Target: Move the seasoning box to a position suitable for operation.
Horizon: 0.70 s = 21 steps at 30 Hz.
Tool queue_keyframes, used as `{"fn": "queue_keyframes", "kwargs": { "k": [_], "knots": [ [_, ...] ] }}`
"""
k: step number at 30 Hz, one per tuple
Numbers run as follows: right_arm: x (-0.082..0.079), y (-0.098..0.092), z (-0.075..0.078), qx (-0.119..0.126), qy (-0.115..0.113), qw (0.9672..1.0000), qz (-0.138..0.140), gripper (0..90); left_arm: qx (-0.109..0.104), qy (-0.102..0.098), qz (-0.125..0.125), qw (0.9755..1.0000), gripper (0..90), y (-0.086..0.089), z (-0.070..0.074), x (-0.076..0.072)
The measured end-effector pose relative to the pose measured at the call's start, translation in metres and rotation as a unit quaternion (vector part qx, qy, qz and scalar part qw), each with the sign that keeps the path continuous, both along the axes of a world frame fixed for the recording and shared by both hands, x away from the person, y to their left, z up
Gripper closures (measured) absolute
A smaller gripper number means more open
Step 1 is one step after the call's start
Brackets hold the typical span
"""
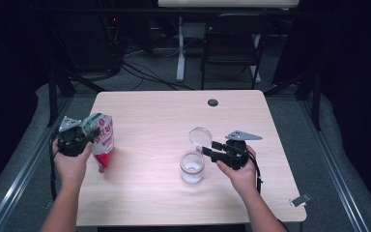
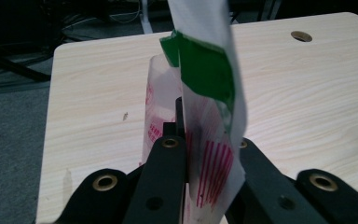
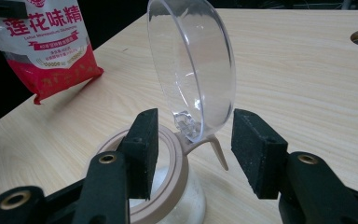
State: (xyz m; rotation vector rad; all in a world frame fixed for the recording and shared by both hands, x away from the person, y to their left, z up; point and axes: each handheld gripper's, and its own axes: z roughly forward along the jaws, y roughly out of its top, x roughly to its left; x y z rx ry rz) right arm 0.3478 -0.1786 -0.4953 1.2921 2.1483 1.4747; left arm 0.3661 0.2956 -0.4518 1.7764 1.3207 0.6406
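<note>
Left gripper (image 1: 91, 135) clamped on the pouch (image 1: 102, 141), red-white with a green top edge, held upright at the table's (image 1: 149, 116) left edge, bottom corner on the wood. Right gripper (image 1: 207, 148) jaws apart, straddling the hinge of the jar's (image 1: 192, 167) flipped-up clear lid (image 1: 200, 136); can't tell if the pads touch it. Jar sits right of centre, white powder inside, well apart from pouch.

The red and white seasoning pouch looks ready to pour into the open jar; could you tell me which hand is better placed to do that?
Left, probably. The left tongs are shut on the red and white seasoning pouch, while the right tongs stand open at the small clear jar, around its raised transparent lid.
</note>
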Motion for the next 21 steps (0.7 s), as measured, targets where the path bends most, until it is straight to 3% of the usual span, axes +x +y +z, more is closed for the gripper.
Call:
{"fn": "queue_keyframes", "kwargs": {
  "k": [5,9,15,21],
  "knots": [
    [0.0,-0.003,0.001,0.005,-0.002,1.0,-0.003,51.3,0.016,0.012,-0.016,0.9997,89.9,0.002,0.012,0.009],
    [0.0,-0.004,0.002,0.016,-0.002,0.9999,-0.004,51.4,0.037,0.009,-0.03,0.9988,89.9,-0.003,0.024,0.01],
    [-0.001,-0.005,0.004,0.018,-0.006,0.9998,-0.004,51.4,0.047,0.013,-0.06,0.997,89.8,-0.013,0.04,0.009],
    [-0.001,-0.004,0.005,0.018,-0.006,0.9998,-0.001,51.3,0.044,0.011,-0.099,0.994,89.9,-0.032,0.047,0.004]
  ]
}}
